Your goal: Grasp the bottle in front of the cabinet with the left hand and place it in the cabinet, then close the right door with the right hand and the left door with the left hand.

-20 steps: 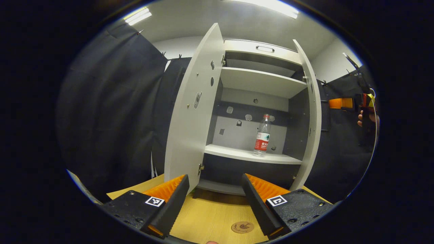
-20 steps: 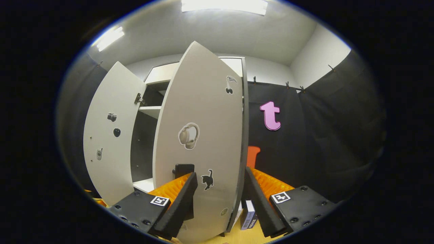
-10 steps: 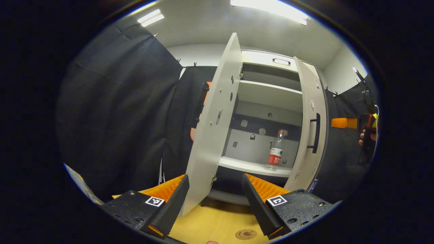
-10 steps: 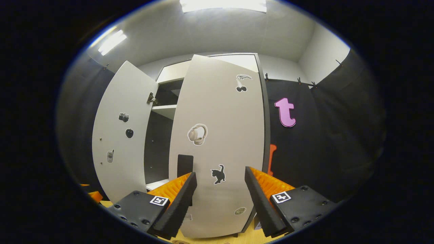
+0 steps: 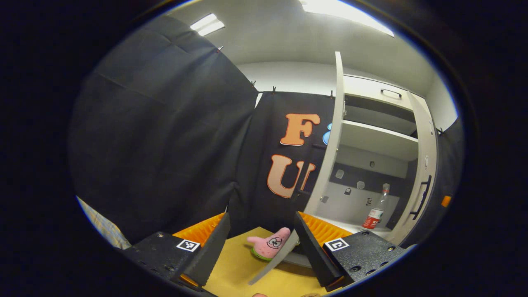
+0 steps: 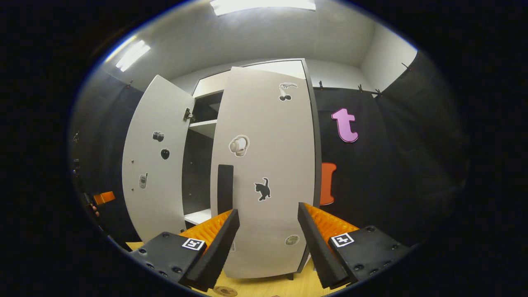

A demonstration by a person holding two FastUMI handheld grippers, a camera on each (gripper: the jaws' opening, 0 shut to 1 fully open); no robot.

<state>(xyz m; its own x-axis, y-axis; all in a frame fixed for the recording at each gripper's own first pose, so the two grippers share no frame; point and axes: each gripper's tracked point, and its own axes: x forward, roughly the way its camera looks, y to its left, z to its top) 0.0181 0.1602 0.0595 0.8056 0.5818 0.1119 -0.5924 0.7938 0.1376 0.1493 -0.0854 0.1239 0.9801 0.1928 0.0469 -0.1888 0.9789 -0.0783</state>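
The clear bottle (image 5: 375,208) with a red label stands upright on the cabinet's lower shelf (image 5: 350,226). In the left gripper view the left door (image 5: 336,136) shows edge-on, standing wide open. My left gripper (image 5: 260,255) is open and empty, low in front of that door's edge. The right door (image 6: 268,165) is swung almost shut, and its black handle (image 6: 225,181) faces me. My right gripper (image 6: 266,247) is open just in front of its lower part, holding nothing. The left door (image 6: 156,165) shows its inner face.
A pink starfish plush (image 5: 270,244) lies on the yellow table (image 5: 235,268) to the left of the cabinet. Black cloth walls close in both sides. The left gripper's orange part (image 6: 103,198) and a hand show far left in the right gripper view.
The right door has swung from half open to almost shut. The left gripper has moved left to the left door's edge, bringing the plush into sight.
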